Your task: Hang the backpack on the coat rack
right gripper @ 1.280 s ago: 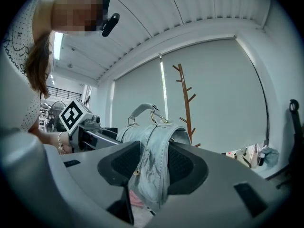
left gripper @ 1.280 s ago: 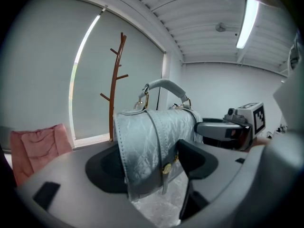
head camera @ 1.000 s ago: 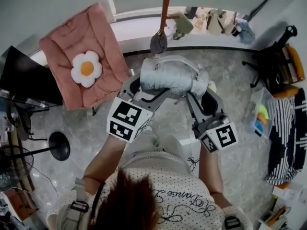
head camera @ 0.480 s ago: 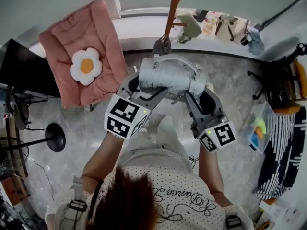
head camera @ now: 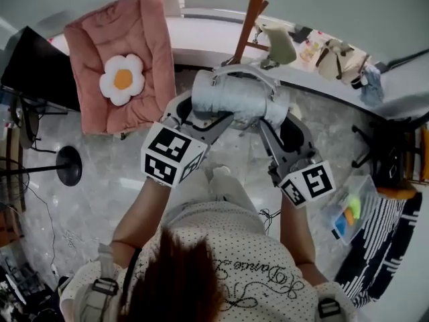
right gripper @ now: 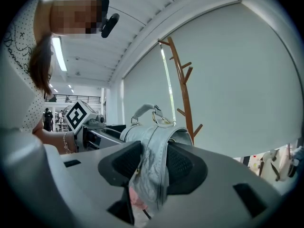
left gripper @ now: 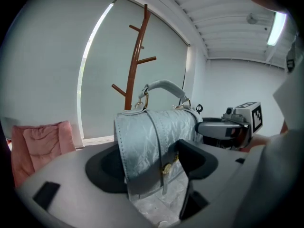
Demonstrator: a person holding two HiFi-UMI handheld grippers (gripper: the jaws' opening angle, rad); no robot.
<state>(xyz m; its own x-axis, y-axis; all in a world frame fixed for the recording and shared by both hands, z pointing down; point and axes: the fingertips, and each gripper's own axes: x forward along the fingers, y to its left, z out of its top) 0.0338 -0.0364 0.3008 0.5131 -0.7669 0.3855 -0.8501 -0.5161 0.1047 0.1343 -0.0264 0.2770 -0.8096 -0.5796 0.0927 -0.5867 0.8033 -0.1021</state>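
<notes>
A silver-grey quilted backpack (head camera: 238, 99) hangs in the air, carried between both grippers. My left gripper (head camera: 193, 118) is shut on its left end, the padded jaws pinching the fabric beside a strap with a gold stud (left gripper: 167, 167). My right gripper (head camera: 281, 125) is shut on the other end, squeezing the side seam (right gripper: 153, 167). The backpack's grey top handle (left gripper: 164, 87) stands upright. Just beyond the bag rises the brown wooden coat rack (head camera: 251, 15), its pegs (left gripper: 148, 60) branching well above the handle (right gripper: 145, 110).
A pink cushion with a flower pillow (head camera: 124, 66) lies to the left of the rack. Soft toys and small bags (head camera: 315, 45) line the white windowsill behind it. A black stand base (head camera: 69, 165) sits on the floor at left, a clear box (head camera: 345, 213) at right.
Both grippers have carried the backpack forward toward the coat rack. The pole now looms larger, directly behind the bag, and the cushion has slid nearer on the left.
</notes>
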